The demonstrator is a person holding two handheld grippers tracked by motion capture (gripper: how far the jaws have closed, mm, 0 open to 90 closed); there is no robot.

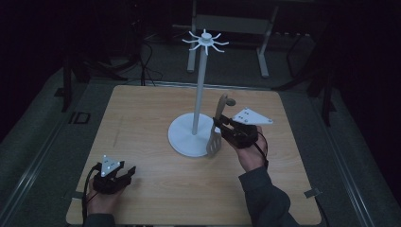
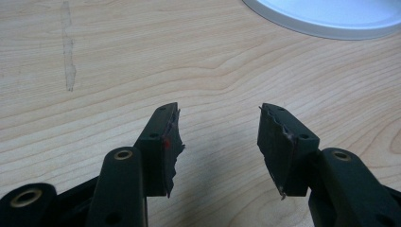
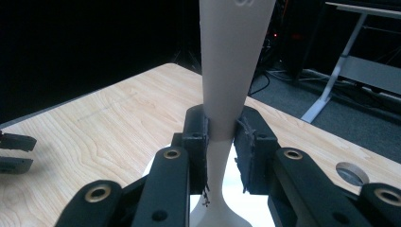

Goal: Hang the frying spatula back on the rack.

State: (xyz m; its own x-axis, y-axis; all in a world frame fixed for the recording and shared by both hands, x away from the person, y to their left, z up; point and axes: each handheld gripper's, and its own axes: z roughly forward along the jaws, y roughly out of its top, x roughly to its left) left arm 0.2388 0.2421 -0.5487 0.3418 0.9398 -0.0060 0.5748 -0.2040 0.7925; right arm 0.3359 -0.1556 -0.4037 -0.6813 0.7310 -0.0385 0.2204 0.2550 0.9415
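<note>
Near the front left corner of the table (image 1: 142,109), the left gripper (image 1: 124,174) sits low over the wood, held by a hand (image 1: 101,201) that comes in from the front edge. Its 2 jaws stand apart with bare wood between them, holding nothing. In the left gripper view the pads (image 2: 172,142) look torn and ragged along their inner faces, and a faint scuff mark (image 2: 69,47) runs along the grain toward the far left of that view.

At the middle of the table stands a white rack (image 1: 198,85): a round base (image 1: 182,137), a thin upright pole and a crown of 8 or so hooks (image 1: 205,40) at the top; the dim light makes the count uncertain. The edge of the base also shows at the top of the left gripper view.

Just right of the pole, the right gripper (image 1: 218,124) is closed on the handle of a pale spatula (image 1: 215,142). The spatula hangs roughly upright, its slotted blade down over the right rim of the base, its handle end up beside the pole. In the right gripper view both pads press the narrow part of the handle (image 3: 231,71). The right hand (image 1: 250,151) reaches in from the front right.

On the floor beyond the far edge are a grey frame (image 1: 231,23) and cables (image 1: 146,66).
</note>
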